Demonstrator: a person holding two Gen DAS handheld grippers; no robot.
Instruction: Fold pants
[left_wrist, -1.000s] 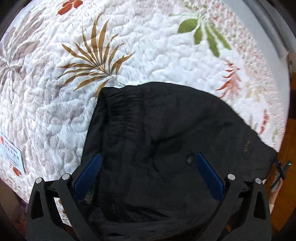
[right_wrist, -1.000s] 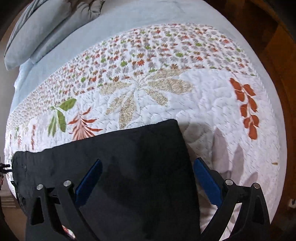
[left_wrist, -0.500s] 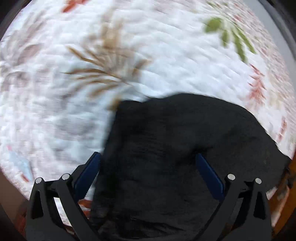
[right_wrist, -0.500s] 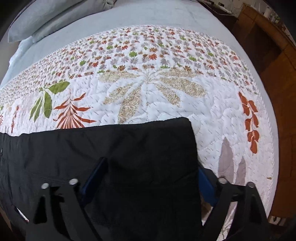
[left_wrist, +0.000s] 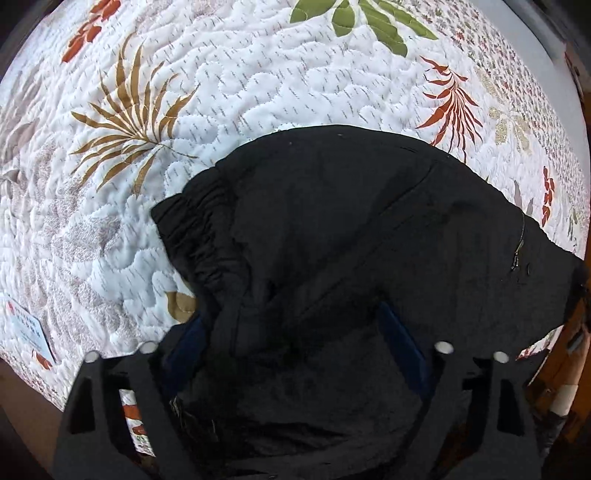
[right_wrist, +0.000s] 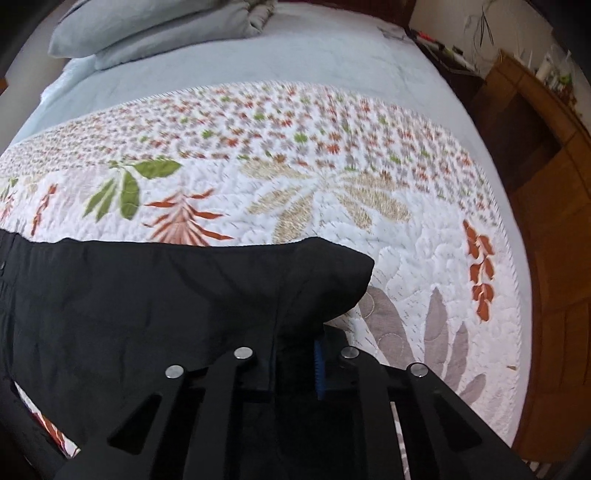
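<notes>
**Black pants on quilt: both ends being taken up, right end already pinched**

Location: black pants (left_wrist: 351, 258) lie across the near part of a floral quilt (left_wrist: 258, 92) on a bed, long axis running left to right. Left wrist view shows the gathered elastic waistband (left_wrist: 199, 236) at the left end; right wrist view shows the leg-hem end (right_wrist: 325, 280) at the right, with grey pillows (right_wrist: 155, 26) at the far end of the bed.

Tools:
- Right gripper (right_wrist: 295, 365): jaws drawn together, clamped on a fold of the black fabric near the hem corner. Cloth bunches up and tents ahead of the pads.
- Left gripper (left_wrist: 291, 343): jaws apart and closing, with fabric between them just inside the waistband. The pads do not appear to press on it yet.

Handling, judged:
- Thin woven cloth, light, fully limp. It creases and drapes wherever unsupported, so a lift from one end alone would let the middle sag.
- Not fragile. Surface looks smooth, possibly slippery, so a shallow pinch may slide out.
- Waistband is thicker and ruched, the firmest hold on the left. On the right, the hem edge through both layers.
- A zip pull (left_wrist: 519, 243) shows near the right side of the left view; keep pads off it.
</notes>
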